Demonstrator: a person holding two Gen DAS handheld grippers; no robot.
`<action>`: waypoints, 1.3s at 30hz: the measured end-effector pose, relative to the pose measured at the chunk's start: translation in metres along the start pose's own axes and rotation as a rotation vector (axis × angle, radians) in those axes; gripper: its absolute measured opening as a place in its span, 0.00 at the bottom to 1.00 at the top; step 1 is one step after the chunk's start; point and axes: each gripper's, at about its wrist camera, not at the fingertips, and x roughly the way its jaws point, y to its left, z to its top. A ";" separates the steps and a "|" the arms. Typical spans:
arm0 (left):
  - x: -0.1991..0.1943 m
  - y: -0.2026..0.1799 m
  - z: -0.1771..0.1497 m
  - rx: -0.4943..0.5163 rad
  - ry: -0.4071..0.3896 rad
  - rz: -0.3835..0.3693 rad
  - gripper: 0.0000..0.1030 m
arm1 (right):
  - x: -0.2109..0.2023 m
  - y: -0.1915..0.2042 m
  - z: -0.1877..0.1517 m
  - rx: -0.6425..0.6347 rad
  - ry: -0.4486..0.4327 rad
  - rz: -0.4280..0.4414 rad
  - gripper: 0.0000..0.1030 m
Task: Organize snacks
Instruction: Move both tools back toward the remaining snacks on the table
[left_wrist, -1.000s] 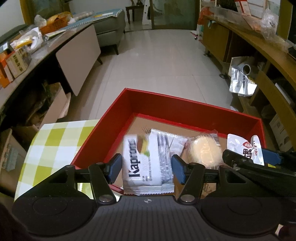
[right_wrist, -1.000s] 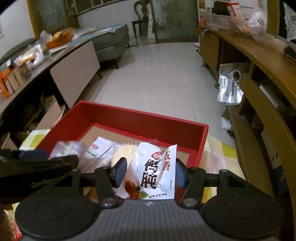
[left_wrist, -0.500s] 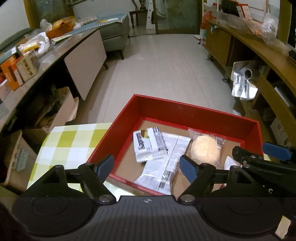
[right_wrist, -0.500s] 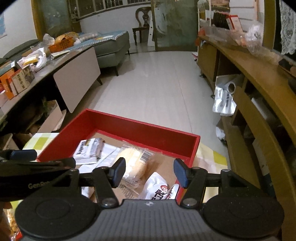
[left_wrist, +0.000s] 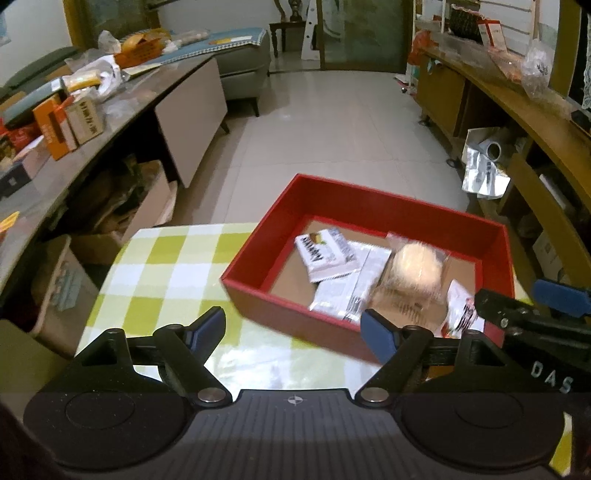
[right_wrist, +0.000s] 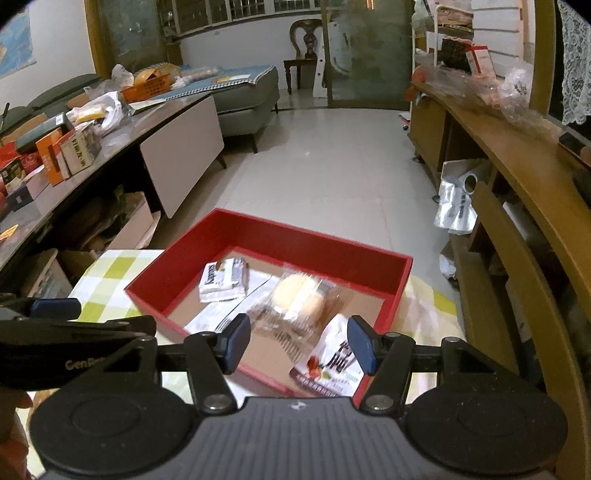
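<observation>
Both tongs, the left tongs (left_wrist: 293, 328) and right tongs (right_wrist: 298, 343), hang open and empty above the red box (left_wrist: 369, 206) holding four snack packets; next comes fetching more snacks.

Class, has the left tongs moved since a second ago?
Yes. The left tongs pulled back from over the red box, jaws opening, empty.

The worktop (left_wrist: 166, 273) wears a green-and-white checked cloth. A red box (left_wrist: 295, 314) rests directly on it, toward the right side, its near wall close to the front. Beyond the far edge lies pale tiled floor (left_wrist: 332, 122).
</observation>
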 end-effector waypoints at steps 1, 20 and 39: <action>-0.001 0.003 -0.003 0.000 0.004 0.003 0.82 | -0.001 0.001 -0.002 -0.001 0.001 0.004 0.65; -0.017 0.052 -0.043 -0.042 0.079 0.019 0.83 | -0.016 0.038 -0.037 -0.084 0.063 0.065 0.65; -0.006 0.110 -0.083 -0.109 0.203 0.044 0.83 | -0.015 0.081 -0.075 -0.181 0.179 0.146 0.65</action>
